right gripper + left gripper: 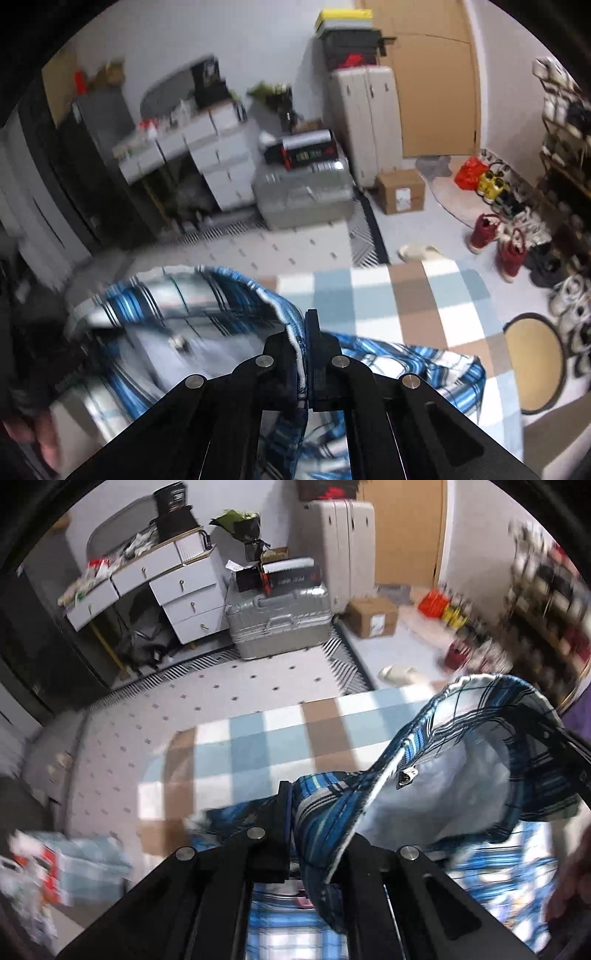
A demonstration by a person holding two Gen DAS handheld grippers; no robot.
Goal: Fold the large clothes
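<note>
Your left hand-held gripper (295, 834) is pressed together on the edge of the blue plaid shirt (461, 775). Your right hand-held gripper (304, 354) pinches another bit of the same edge. The shirt hangs between the two, lifted off the checked cloth (288, 734) that covers the table. The rest of it lies bunched below your grippers.

Each pinch holds only a thin strip of cloth. If you pull your hands apart too fast, I think the edge could slide out and the shirt would drop in a heap. The pictures are blurry, so go slow. The loose part could also drag and pull the checked cloth crooked.

Farther out, a silver case (280, 624) sits shut on the floor with a black box (280, 576) on top. A brown carton (373, 616) nearby is closed too, so you cannot tell what is inside. The white drawers (184, 602) are shut.
</note>
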